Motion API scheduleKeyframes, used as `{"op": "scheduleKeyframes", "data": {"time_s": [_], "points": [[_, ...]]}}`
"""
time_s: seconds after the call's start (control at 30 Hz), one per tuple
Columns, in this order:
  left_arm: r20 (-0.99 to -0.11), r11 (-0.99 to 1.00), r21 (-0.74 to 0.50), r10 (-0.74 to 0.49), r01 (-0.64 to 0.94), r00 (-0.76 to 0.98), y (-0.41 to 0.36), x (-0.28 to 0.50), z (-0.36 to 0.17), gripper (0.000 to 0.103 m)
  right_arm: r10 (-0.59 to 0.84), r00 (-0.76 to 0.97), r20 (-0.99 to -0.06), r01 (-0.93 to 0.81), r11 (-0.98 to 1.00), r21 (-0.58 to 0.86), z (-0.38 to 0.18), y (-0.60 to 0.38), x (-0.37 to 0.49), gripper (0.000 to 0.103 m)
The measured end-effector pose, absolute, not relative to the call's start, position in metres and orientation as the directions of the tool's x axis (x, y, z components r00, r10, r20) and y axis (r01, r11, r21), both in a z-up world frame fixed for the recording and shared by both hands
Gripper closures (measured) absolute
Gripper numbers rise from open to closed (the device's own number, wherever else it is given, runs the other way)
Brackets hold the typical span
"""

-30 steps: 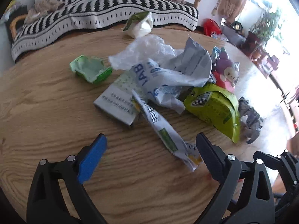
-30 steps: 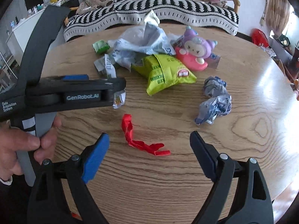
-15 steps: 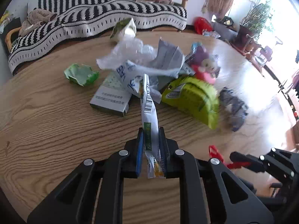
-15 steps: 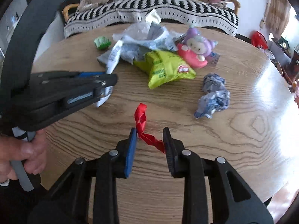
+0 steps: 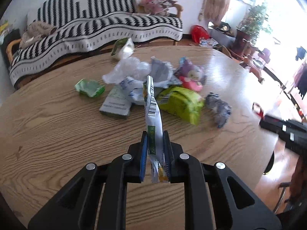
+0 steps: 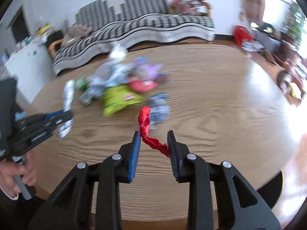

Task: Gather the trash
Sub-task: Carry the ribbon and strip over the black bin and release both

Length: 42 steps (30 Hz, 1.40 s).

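Left wrist view has the left gripper point(image 5: 155, 143) pinching a long white wrapper point(image 5: 152, 113) with a barcode on it, pads pressed tight on its lower end, so the strip sticks up and forward over the round wooden table point(image 5: 57, 134). Behind it sits the rest of the litter pile: a green crumpled packet point(image 5: 89, 87), a flat grey-green box point(image 5: 115, 105), a clear plastic bag point(image 5: 128, 69), a yellow-green snack bag point(image 5: 180, 103) and a blue-grey crumpled wad point(image 5: 218, 109), plus a purple and pink plush toy point(image 5: 191, 76) right beside the snack bag. Right wrist view is pretty blurry, but the right gripper point(image 6: 153, 149) is clamped on a twisted red strip point(image 6: 148, 130), which runs slantwise between the pads and pokes up past the tips, clear of the tabletop. Over on the left edge there you can see a hand point(image 6: 23, 174) holding the other tool's handle. A striped sofa point(image 5: 96, 28) sits past the table.
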<state>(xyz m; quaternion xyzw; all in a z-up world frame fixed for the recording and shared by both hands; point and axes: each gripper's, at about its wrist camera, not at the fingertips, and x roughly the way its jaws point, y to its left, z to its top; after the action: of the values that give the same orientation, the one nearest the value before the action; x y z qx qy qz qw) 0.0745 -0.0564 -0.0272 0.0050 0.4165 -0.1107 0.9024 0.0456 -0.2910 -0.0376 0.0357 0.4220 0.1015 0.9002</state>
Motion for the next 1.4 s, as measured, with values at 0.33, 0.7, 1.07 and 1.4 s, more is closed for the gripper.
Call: {"op": "scheduleKeyframes", "data": {"time_s": [0.33,0.7,1.07,1.4], "points": [[-0.750,0.859,-0.139,-0.416,0.492,0.515,-0.222,0.033,-0.037,0.088,0.007,0.661,-0.750,0.187,0.967,0.173,-0.029,-0.467,0.016,0.074],[-0.775,0.691,-0.258,-0.566,0.675,0.283,-0.418,0.006,-0.082,0.088,-0.096,0.576,-0.812,0.425,0.883,0.197,-0.076,-0.602,-0.038,0.074],[-0.797,0.648,-0.281,-0.569,0.708,0.204,-0.473,0.009,-0.108,0.088,-0.072,0.551,-0.832,0.485,0.839,0.249,-0.092,-0.634,-0.047,0.073],[-0.790,0.656,-0.293,-0.576,0.695,0.212,-0.483,0.017,-0.115,0.030,-0.115,0.548,-0.828,0.577,0.769,0.275,-0.091,-0.654,-0.061,0.028]]}}
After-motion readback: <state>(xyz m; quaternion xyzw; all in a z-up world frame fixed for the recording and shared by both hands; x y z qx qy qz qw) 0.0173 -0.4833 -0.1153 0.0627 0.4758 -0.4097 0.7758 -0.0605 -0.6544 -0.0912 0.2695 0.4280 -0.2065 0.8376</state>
